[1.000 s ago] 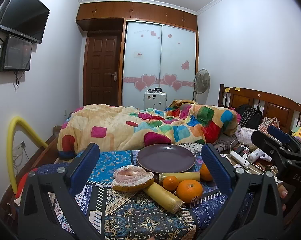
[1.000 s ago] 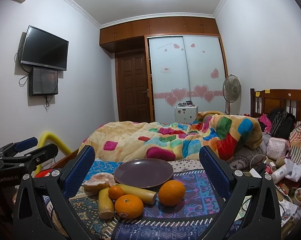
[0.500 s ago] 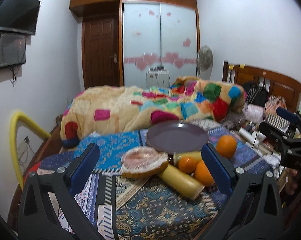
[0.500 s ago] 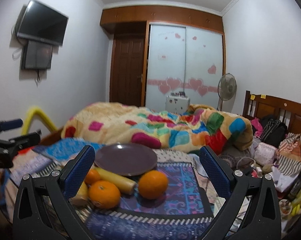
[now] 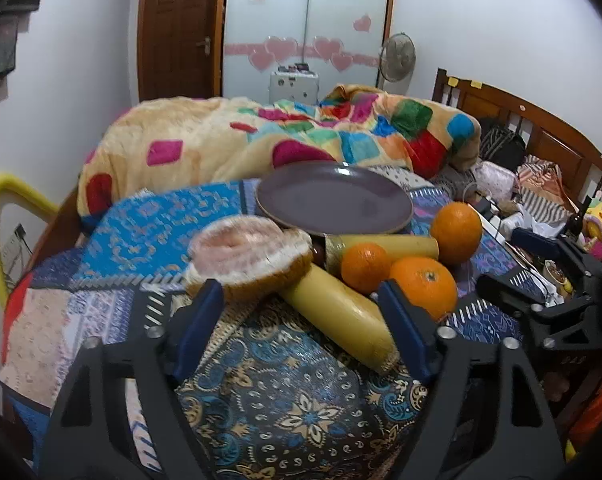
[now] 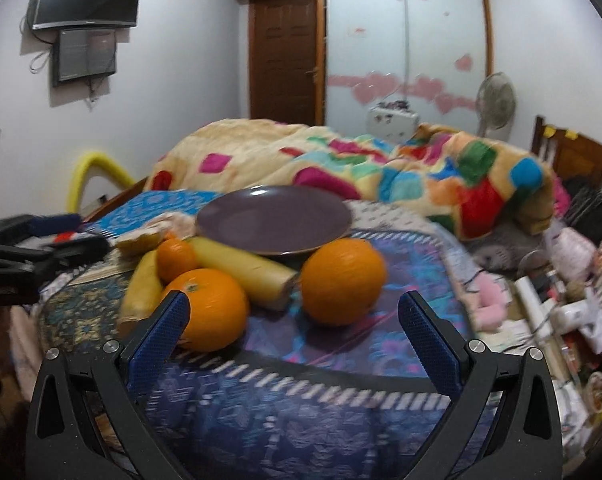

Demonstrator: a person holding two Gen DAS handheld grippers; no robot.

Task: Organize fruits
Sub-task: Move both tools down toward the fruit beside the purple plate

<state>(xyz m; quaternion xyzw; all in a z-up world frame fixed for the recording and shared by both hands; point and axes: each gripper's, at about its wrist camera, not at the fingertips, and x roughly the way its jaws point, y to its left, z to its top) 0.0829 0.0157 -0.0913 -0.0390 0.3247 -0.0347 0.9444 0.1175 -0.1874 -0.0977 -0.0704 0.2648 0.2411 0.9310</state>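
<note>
Count on the bed: 3 oranges (image 6: pixel 343 281), 2 bananas (image 5: pixel 337 318), 1 pomelo half (image 5: pixel 251 256), 1 empty plate (image 5: pixel 335 200). My left claw (image 5: pixel 301 326) is closing on nothing; my right claw (image 6: pixel 293 322) is wide. Bare cloth (image 6: pixel 341 344) lies just before both.

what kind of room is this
A bedroom, most likely: a bed with a wooden headboard and a patchwork quilt fills it, with a sliding-door wardrobe behind. The purple plate and fruit sit on a patterned cloth on that bed.
</note>
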